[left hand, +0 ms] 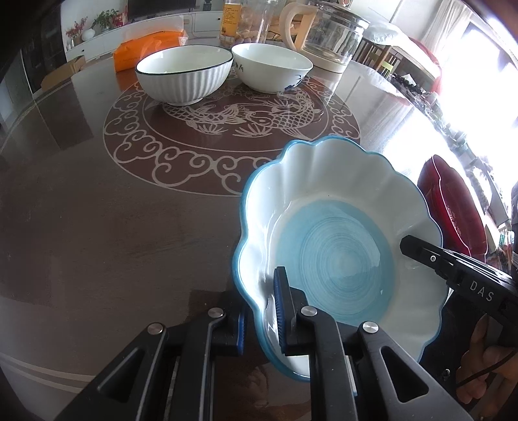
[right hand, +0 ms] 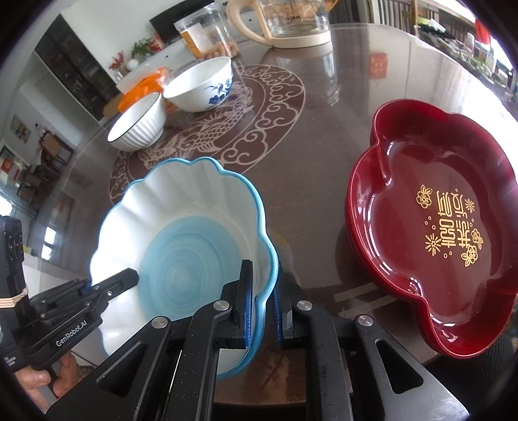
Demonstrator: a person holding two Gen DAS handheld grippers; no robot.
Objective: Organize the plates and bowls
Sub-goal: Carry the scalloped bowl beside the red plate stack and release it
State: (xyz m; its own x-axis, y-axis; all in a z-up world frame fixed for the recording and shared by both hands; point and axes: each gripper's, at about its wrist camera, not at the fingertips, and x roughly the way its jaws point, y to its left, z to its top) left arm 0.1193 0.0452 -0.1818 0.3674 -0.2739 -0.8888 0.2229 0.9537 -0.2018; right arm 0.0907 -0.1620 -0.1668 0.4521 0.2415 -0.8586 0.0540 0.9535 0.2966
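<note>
A scalloped white plate with a blue rim and blue swirled centre point(left hand: 336, 226) point(right hand: 181, 233) is held tilted above the brown table. My left gripper point(left hand: 260, 320) is shut on its near-left rim, one pad inside and one outside. At the opposite rim my right gripper point(right hand: 263, 311) is shut on the edge; the left wrist view shows it point(left hand: 421, 256) reaching in from the right. To the right lies a stack of red lobed plates point(right hand: 437, 226) point(left hand: 450, 207) with gold writing. A ribbed white bowl point(left hand: 184, 77) point(right hand: 136, 126) and a blue-painted white bowl point(left hand: 272, 69) point(right hand: 200, 87) stand behind.
At the back of the table stand a glass kettle point(left hand: 330, 39) point(right hand: 291, 22), clear jars point(left hand: 249, 19) and an orange packet point(left hand: 145, 51). A hand point(right hand: 48, 382) grips the left tool. The table's patterned centre point(left hand: 226, 129) lies between the bowls and the held plate.
</note>
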